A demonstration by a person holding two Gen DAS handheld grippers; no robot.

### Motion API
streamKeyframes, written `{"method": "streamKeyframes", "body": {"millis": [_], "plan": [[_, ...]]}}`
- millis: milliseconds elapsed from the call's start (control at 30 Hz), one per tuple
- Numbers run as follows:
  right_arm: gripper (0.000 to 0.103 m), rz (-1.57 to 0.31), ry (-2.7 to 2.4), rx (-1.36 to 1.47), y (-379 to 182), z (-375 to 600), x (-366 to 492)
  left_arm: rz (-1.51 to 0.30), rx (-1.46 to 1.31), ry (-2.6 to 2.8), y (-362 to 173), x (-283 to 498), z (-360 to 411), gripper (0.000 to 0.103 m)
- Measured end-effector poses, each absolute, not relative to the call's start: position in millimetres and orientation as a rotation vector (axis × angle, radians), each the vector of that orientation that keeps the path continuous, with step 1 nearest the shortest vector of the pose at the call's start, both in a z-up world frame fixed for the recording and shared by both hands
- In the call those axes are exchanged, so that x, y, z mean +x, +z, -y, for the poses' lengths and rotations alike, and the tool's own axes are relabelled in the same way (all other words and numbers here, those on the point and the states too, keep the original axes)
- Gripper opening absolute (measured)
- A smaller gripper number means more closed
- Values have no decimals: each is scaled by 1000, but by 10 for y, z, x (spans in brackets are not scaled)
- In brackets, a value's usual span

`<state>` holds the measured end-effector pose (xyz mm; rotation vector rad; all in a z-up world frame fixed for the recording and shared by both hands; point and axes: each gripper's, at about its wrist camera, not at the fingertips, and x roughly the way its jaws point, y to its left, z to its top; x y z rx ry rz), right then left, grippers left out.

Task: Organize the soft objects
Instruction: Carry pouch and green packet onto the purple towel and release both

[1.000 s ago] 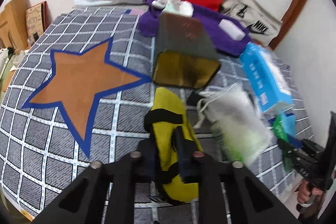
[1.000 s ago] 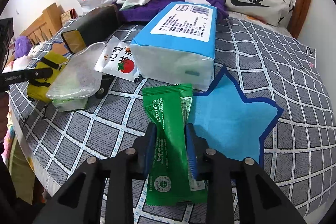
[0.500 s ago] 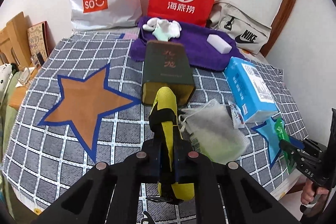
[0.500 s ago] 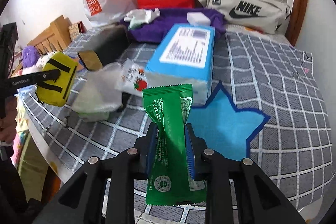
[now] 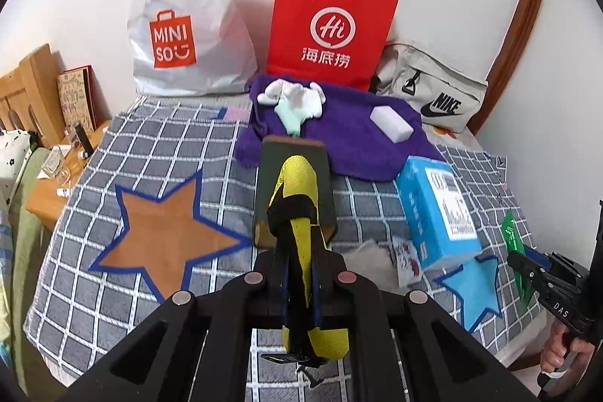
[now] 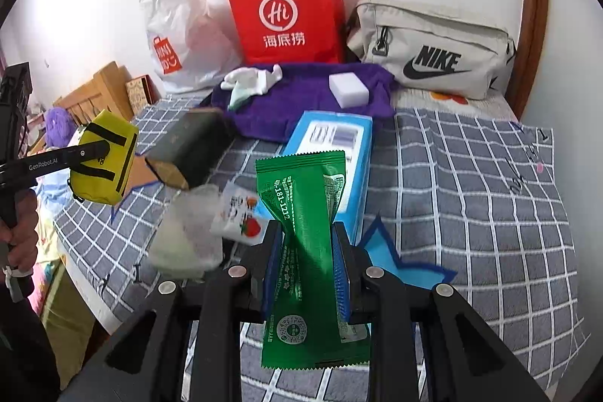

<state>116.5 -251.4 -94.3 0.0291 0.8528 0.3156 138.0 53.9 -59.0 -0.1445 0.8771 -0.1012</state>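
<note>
My left gripper [image 5: 299, 274] is shut on a yellow pouch with black straps [image 5: 297, 191] and holds it above the checked bedspread [image 5: 158, 153]; the pouch also shows in the right wrist view [image 6: 103, 161]. My right gripper [image 6: 307, 266] is shut on a green snack packet [image 6: 305, 213], lifted above a blue star mat [image 6: 399, 262]. An orange star mat [image 5: 162, 232] lies to the left. A blue tissue pack [image 5: 433, 210], a clear plastic pouch [image 6: 188, 236] and a small tomato sachet [image 6: 237, 217] lie on the bed.
A dark box [image 5: 294, 176] lies mid-bed. A purple towel [image 5: 339, 134] carries white gloves [image 5: 294, 97] and a white sponge [image 5: 392, 123]. A Miniso bag [image 5: 188, 17], a red paper bag [image 5: 331, 32] and a Nike bag [image 5: 433, 93] stand against the wall. A wooden bedside table [image 5: 45, 202] stands left.
Both grippers have risen and drawn back from the bed, carrying the yellow pouch and the green packet up with them. The things on the bed have stayed put.
</note>
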Motion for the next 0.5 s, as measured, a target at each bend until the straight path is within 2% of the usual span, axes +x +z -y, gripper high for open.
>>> {"method": "streamKeyframes", "body": {"millis": [500], "plan": [[26,-847,317,22,-795,2431,1935,-884,-151,-108,-535,2002,-491,9]]}}
